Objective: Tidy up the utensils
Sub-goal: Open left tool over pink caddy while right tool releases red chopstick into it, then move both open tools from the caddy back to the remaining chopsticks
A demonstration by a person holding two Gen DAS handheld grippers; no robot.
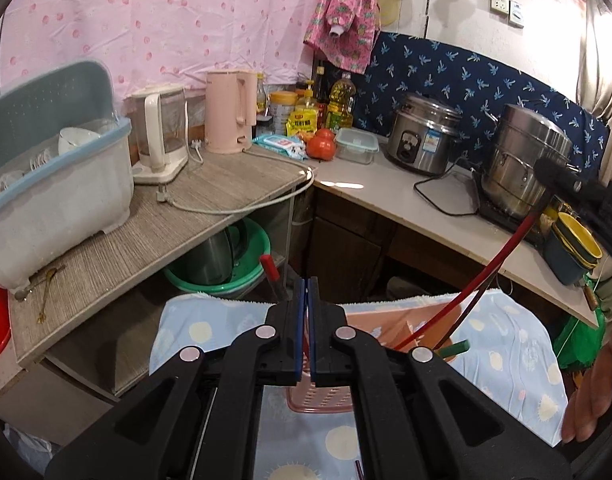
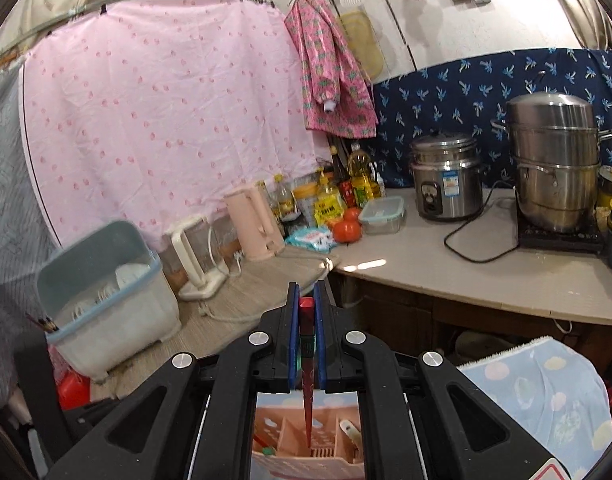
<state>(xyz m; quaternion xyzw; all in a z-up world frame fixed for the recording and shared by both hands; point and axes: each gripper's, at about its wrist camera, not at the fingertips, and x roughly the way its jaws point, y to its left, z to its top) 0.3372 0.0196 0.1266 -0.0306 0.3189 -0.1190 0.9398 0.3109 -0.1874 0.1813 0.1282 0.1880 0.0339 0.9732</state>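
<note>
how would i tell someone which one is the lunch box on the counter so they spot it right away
Start at the pale counter under the navy patterned cloth, and find the steel rice cooker. Just left of it sits a clear lidded container, beside two tomatoes. Unlike the bottles behind it, it is low, rectangular and see-through with a pale blue-green clip lid.

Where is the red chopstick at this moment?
In the right wrist view the red chopstick is clamped in the right hand-held gripper, its tip pointing down over the pink basket.
</note>
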